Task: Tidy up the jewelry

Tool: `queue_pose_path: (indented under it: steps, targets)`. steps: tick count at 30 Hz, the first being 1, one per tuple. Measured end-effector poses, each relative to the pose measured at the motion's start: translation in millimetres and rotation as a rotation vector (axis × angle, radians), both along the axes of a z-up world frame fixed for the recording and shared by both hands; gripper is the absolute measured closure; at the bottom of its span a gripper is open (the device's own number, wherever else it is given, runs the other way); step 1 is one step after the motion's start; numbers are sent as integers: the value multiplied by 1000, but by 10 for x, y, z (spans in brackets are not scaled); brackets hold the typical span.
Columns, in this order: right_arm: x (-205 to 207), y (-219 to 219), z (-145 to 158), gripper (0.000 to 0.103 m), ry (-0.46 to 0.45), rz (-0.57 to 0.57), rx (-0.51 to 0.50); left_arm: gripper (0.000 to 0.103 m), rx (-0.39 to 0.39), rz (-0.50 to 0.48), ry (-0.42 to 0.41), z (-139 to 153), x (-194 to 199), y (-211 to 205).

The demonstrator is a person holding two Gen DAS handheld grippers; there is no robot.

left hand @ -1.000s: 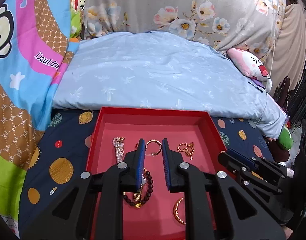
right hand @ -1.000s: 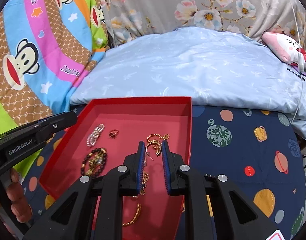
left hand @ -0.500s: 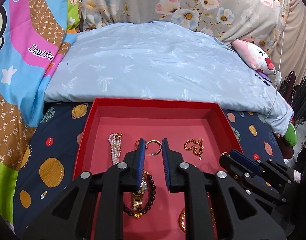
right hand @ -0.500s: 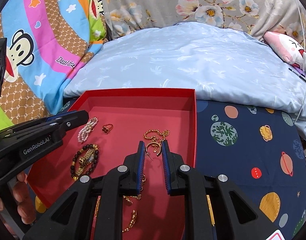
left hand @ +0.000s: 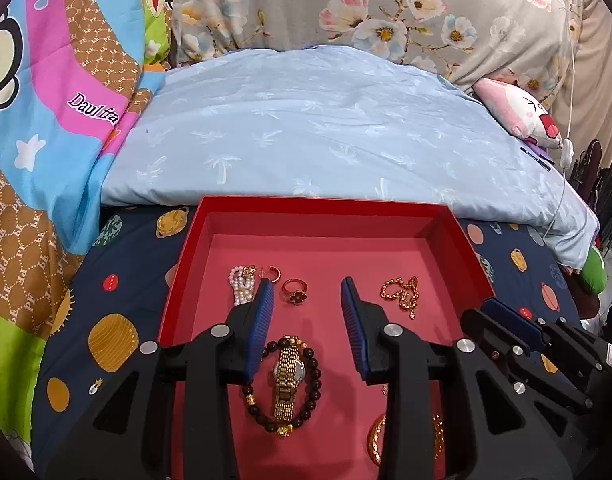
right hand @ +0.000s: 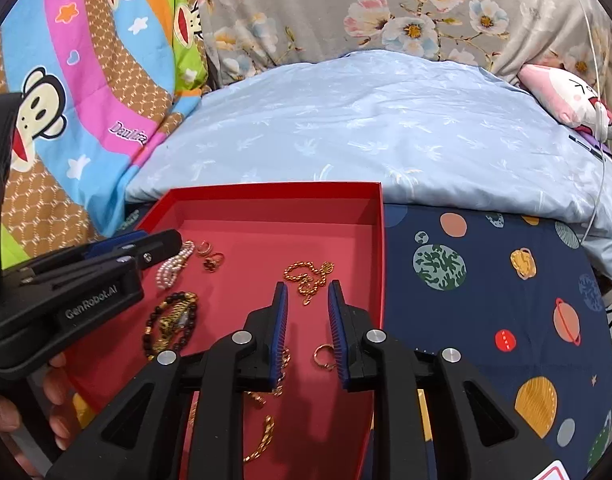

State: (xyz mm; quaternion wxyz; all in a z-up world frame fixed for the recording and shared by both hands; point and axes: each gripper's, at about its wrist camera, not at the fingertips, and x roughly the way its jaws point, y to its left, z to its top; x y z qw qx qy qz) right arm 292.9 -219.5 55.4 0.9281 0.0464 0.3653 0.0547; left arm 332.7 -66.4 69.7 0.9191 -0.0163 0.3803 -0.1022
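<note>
- On the navy planet-print sheet (left hand: 117, 304), at the far left, lies the left wall of the red tray (left hand: 173, 292); a bright monkey-print blanket (left hand: 45, 120) rises behind it
- Just inside that wall, a pearl bracelet (left hand: 238, 288) lies beside a small gold hoop earring (left hand: 273, 273); next to these sits a gold ring with a dark red flower (left hand: 295, 291)
- Over the tray's left half hangs the left gripper (left hand: 306, 292), its blue-padded jaws spread wide and gripping nothing; between its arms lies a gold watch (left hand: 287, 372) ringed by a dark bead bracelet (left hand: 312, 376)
- Toward the tray's right side, a gold chain (right hand: 308, 276) lies loose on the floor; just in front of it is the right gripper (right hand: 306, 294), jaws parted and empty
- Between that gripper's pads, nearer the camera, rests a gold earring (right hand: 324, 356); a gold bangle (right hand: 261, 440) shows partly under its frame
- Right of the tray, the sheet runs on; a pale blue quilt (right hand: 366, 132) lies behind, and a pink plush toy (right hand: 566, 96) sits at the far right
</note>
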Motion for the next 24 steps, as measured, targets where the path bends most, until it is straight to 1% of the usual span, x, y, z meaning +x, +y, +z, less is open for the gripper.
queue_pose_path:
  steps: [2,8,10,12,13,18,21,24]
  targets:
    - [-64,19,35,77,-10,2,5,69,-2,-2,-5,24,-61,-1]
    - [-243,139,114,77,-25,16,1,67,18,-9,-30,127,-266,-57]
    - [-301,157,130,76,-25,17,2,64,24,-6,-37,163,-346,-54]
    - [-367,155,150,73,-26,13,6,59,23,-2,-43,198,-418,-42]
    - [-399,155,164,70,-27,11,8,57,25,0,-47,213,-447,-37]
    - [-571,183,278,65,-52,3,1,55,55,13,-71,289,-626,-28]
    - [-676,206,321,61,-67,-6,-11,47,51,22,-80,328,-728,-8]
    - [-803,248,346,52,-86,-23,-37,46,62,27,-96,351,-849,-12]
